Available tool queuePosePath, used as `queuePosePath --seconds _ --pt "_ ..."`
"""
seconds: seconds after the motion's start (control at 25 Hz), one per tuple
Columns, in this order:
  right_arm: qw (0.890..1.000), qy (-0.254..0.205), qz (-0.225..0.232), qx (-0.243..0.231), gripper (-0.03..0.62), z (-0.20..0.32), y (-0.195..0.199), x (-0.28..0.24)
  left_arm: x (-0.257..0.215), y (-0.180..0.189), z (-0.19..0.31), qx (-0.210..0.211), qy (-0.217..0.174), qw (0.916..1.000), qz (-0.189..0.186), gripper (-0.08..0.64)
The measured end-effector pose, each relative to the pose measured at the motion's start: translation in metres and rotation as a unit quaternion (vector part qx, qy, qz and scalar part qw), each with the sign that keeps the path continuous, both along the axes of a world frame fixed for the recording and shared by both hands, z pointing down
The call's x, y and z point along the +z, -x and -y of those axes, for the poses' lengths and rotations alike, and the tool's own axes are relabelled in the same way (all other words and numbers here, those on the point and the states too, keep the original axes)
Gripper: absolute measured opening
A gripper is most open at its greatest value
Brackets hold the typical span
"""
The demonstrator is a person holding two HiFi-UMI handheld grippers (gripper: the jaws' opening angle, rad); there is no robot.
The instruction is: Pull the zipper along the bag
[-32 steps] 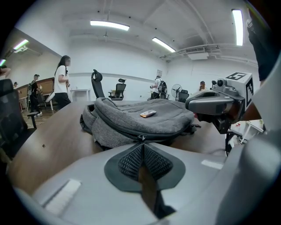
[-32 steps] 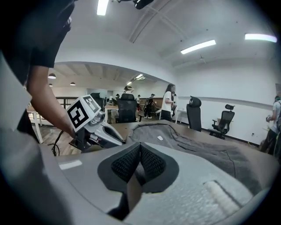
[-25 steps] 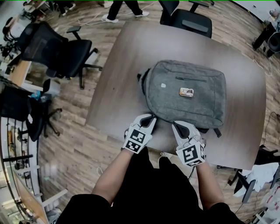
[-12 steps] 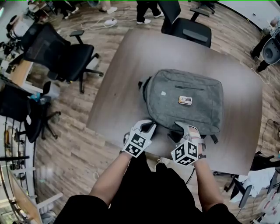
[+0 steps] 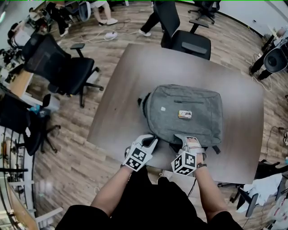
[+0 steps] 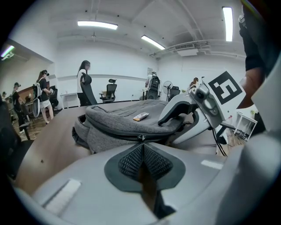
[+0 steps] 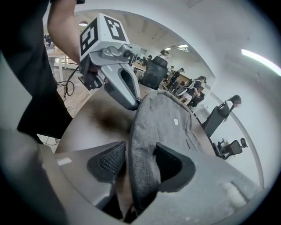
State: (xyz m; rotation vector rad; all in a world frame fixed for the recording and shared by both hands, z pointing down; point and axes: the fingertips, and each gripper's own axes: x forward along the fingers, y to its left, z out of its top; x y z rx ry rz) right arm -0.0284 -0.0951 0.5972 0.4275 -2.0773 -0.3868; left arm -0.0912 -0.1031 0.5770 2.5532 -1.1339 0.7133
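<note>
A grey backpack (image 5: pixel 200 123) lies flat on the brown table (image 5: pixel 130 81), with a small tan tag (image 5: pixel 184 114) on top. My left gripper (image 5: pixel 150 140) is at the bag's near left corner. In the left gripper view its jaws (image 6: pixel 141 145) are shut, with the metal zipper pull (image 6: pixel 141 137) at their tips. My right gripper (image 5: pixel 186 140) is at the bag's near edge. In the right gripper view (image 7: pixel 138 162) its jaws stand wide and are closing. The backpack's grey edge (image 7: pixel 145 154) is between them, and a gap remains at the left pad.
Black office chairs stand left (image 5: pixel 67 67) and behind (image 5: pixel 182 40) the table. People walk on the wooden floor at the back (image 5: pixel 101 11). The table's front edge (image 5: pixel 157 159) runs just under both grippers. Cables lie at the right (image 5: pixel 270 134).
My right gripper moved forward from the table onto the bag's near edge and opened its jaws around it. The left gripper stayed shut at the near left corner.
</note>
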Motion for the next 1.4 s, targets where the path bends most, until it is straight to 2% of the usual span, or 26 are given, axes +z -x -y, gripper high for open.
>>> queuePosePath --seconds 0.04,0.28,0.44,0.68,1.16,1.4 --pt "1.000 -0.009 0.002 0.001 0.181 0.002 -0.001 -0.002 -0.001 -0.001 0.000 0.001 -0.001 1.0000 0.000 0.026" --pt "0.999 -0.038 -0.006 -0.008 0.088 0.004 -0.004 -0.008 -0.004 -0.001 0.001 -0.007 -0.003 1.0000 0.001 0.026" --pt "0.999 -0.035 -0.009 -0.016 0.077 0.005 -0.005 -0.010 0.000 0.005 0.002 -0.025 0.001 0.9995 0.018 0.026" --pt "0.999 -0.042 -0.007 -0.028 0.074 0.000 -0.011 -0.015 0.000 0.014 0.005 -0.031 0.004 0.9995 0.009 0.026" --pt "0.991 -0.062 -0.006 -0.116 0.067 -0.022 -0.020 -0.025 -0.002 0.020 -0.001 -0.031 0.027 0.9988 -0.029 0.028" --pt "0.991 -0.053 -0.003 -0.125 0.072 -0.035 -0.030 -0.015 0.004 0.014 -0.014 -0.019 0.031 0.9993 0.004 0.026"
